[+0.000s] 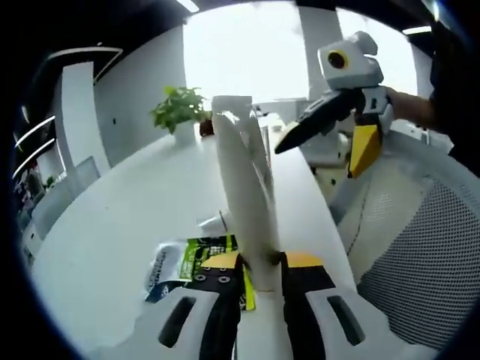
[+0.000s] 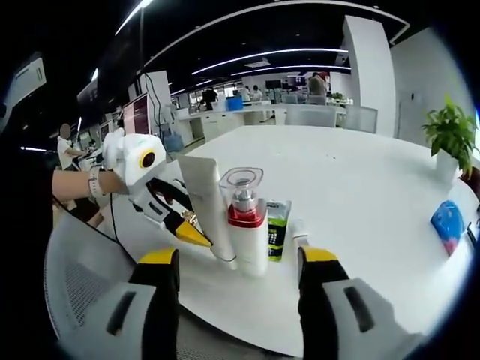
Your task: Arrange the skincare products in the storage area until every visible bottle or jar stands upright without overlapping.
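A: Starting at the left of the left gripper view, what lies on the white tabletop (image 1: 127, 217)?

B: A flat blue-and-white sachet (image 1: 160, 271) and a green-and-black packet (image 1: 210, 251) beside it, with a small white tube (image 1: 214, 223) lying just behind them. Far back stands a green potted plant (image 1: 180, 112).

A: And the left gripper (image 1: 259, 268)?

B: Its yellow-tipped black fingers (image 1: 219, 264) are pinching the foot of a tall white squeeze tube (image 1: 244, 187), which stands roughly upright in the middle of the view. To the right, the right gripper (image 1: 330, 146) hangs in the air above the tabletop's edge, over a white mesh chair (image 1: 420, 247); its fingers are spread and hold nothing.

A: Now the right gripper view, left to right?

B: A person's hand (image 2: 105, 182) holds the left gripper (image 2: 187, 232) low at the tabletop's (image 2: 352, 187) near edge, its tips at the base of the white squeeze tube (image 2: 204, 202). Touching that tube on its right is a white pump bottle with a red collar and clear cap (image 2: 245, 221), upright. Next comes the green-and-black packet (image 2: 277, 225), then the small white tube (image 2: 300, 232). A blue object (image 2: 448, 223) sits far right, near the potted plant (image 2: 452, 135).

A: The right gripper's own fingers (image 2: 161, 300)?

B: Spread wide at the bottom, empty, apart from the products.
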A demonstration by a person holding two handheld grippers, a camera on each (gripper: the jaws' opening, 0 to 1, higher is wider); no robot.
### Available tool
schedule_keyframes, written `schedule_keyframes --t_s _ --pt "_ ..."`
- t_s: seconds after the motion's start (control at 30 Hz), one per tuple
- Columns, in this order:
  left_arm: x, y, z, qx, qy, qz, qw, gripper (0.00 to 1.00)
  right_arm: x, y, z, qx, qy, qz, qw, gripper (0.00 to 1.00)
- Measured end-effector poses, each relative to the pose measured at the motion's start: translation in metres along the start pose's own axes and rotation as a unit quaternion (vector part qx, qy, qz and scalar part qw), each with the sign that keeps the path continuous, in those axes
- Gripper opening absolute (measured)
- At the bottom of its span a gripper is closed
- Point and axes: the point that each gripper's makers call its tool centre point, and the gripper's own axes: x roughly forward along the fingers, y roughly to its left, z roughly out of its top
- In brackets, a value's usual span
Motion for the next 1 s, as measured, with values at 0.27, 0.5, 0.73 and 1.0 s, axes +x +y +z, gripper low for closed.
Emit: schedule_keyframes --t_s 0.27,0.5,0.73,1.0 --pt "0.0 0.007 -0.001 -0.004 -0.002 0.013 0.9999 0.16 0.002 0.001 -0.001 -0.001 0.003 0.003 1.0 0.64" --pt "-0.001 0.008 -0.002 -0.001 -0.002 0.01 1.0 0.16 0.009 0.002 -0.006 -0.007 0.019 0.013 0.9997 0.56" --pt "-0.002 0.009 -0.002 -0.006 -0.001 0.011 0.9999 0.16 0.024 -0.001 -0.008 0.0 0.028 0.019 0.9994 0.39" --pt "-0.002 0.01 -0.003 -0.005 -0.003 0.012 0.9999 0.16 0.047 -0.012 -0.023 0.011 0.062 0.005 0.998 0.34"
